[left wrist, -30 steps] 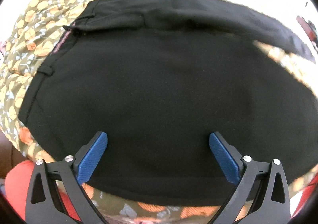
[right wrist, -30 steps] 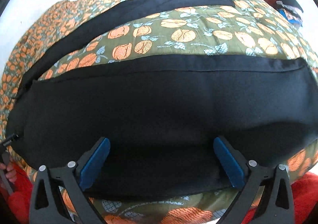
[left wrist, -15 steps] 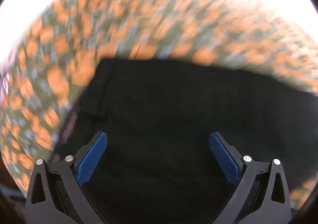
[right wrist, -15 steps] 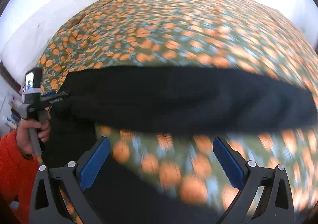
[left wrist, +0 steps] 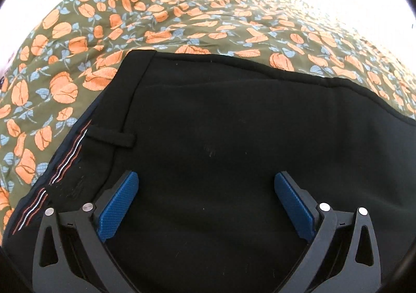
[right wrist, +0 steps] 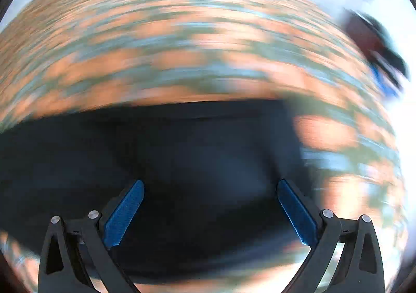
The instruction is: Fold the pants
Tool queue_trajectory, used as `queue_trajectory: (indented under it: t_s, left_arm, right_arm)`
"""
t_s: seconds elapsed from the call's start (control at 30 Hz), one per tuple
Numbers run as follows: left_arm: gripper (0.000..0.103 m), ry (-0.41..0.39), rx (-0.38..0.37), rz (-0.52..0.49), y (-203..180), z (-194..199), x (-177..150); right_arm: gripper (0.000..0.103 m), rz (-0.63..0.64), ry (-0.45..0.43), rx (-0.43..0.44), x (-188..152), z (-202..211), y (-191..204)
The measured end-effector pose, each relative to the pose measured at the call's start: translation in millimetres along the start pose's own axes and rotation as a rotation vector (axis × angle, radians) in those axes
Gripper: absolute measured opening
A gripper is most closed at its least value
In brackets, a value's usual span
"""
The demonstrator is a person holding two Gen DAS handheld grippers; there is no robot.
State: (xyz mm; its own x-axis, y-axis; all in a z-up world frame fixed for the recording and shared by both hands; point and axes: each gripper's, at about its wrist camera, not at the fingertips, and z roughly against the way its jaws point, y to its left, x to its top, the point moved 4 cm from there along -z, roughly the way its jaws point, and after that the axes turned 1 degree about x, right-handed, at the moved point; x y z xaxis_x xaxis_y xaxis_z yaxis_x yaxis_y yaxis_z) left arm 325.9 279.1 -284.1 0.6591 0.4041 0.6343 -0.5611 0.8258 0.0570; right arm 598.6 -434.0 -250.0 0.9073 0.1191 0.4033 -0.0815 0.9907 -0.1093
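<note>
The black pants (left wrist: 234, 137) lie flat on the bed. In the left wrist view the waistband with a belt loop (left wrist: 111, 137) and a striped inner lining runs along the left side. My left gripper (left wrist: 206, 181) is open and empty, its blue pads just above the cloth near the waistband. The right wrist view is heavily blurred: the pants (right wrist: 182, 163) show as a dark band that ends toward the right. My right gripper (right wrist: 209, 189) is open and empty over this dark cloth.
A green bedspread with orange flowers (left wrist: 182, 20) covers the bed all around the pants and also shows blurred in the right wrist view (right wrist: 182, 46). A dark blurred object (right wrist: 377, 46) sits at the far right beyond the bed.
Both grippers have swung over the pants and stay open. The left view has steadied over the waistband. The right view is now strongly blurred from fast motion, over the pants again.
</note>
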Motion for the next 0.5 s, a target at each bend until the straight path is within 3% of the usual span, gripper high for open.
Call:
queue_trajectory:
  t_s: [0.1, 0.17, 0.23, 0.27, 0.3, 0.33, 0.37, 0.4, 0.5]
  left_arm:
    - [0.102, 0.0, -0.001, 0.0, -1, 1, 0]
    - [0.102, 0.0, -0.001, 0.0, -3, 2, 0]
    - [0.102, 0.0, -0.002, 0.001, -2, 2, 0]
    - [0.102, -0.001, -0.003, 0.001, -2, 1, 0]
    - [0.102, -0.001, -0.002, 0.001, -2, 1, 0]
    - [0.102, 0.0, -0.001, 0.001, -2, 1, 0]
    - [0.102, 0.001, -0.001, 0.0, -2, 1, 0]
    - [0.102, 0.001, -0.001, 0.0, -2, 1, 0]
    - [0.102, 0.001, 0.0, -0.001, -2, 1, 0]
  right_arm:
    - [0.099, -0.039, -0.021, 0.009, 22, 5, -38]
    - [0.098, -0.052, -0.019, 0.069, 35, 1, -36]
    - [0.093, -0.062, 0.018, 0.058, 42, -15, -31]
    - [0.077, -0.075, 0.037, 0.064, 42, -21, -33]
    - [0.045, -0.099, 0.048, 0.094, 39, -26, -35]
    - [0.031, -0.127, 0.036, 0.145, 37, -25, -34]
    - [0.016, -0.126, 0.01, 0.119, 37, -19, -34]
    - [0.007, -0.111, -0.024, 0.107, 35, -8, -33]
    - [0.007, -0.042, -0.138, 0.16, 19, 45, -20]
